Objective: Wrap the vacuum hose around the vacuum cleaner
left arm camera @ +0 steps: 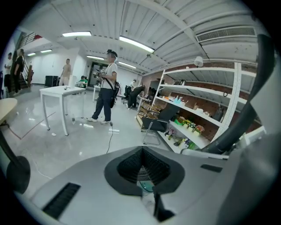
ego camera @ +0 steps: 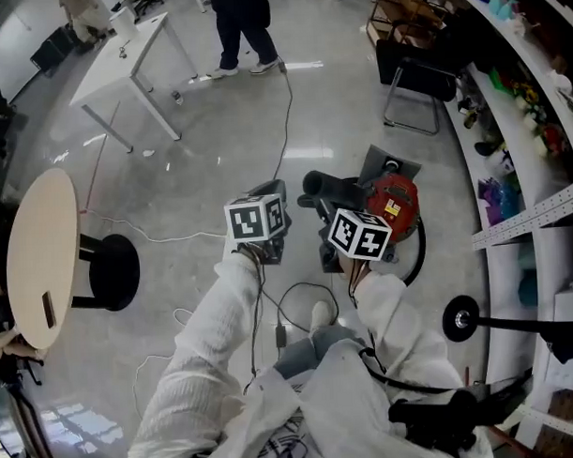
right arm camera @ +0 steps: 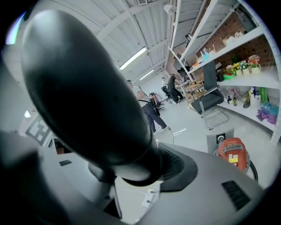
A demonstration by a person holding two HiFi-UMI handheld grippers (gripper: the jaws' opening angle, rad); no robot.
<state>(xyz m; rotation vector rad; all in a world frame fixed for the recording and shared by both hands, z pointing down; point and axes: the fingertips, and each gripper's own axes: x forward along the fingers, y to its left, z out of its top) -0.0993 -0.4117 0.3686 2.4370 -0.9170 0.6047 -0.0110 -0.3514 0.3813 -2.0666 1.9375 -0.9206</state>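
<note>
Near my knees: right gripper clamped on hose, which swamps its view; left gripper closed, empty; vacuum part-hidden.

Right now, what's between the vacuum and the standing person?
A thin cord on the floor, between vacuum cleaner and person, in the head view.

A person stands far off on the glossy floor, near a white table. A cable trails from near the person's feet. A round table stands at left. At right, a black chair stands beside cluttered shelves.
</note>
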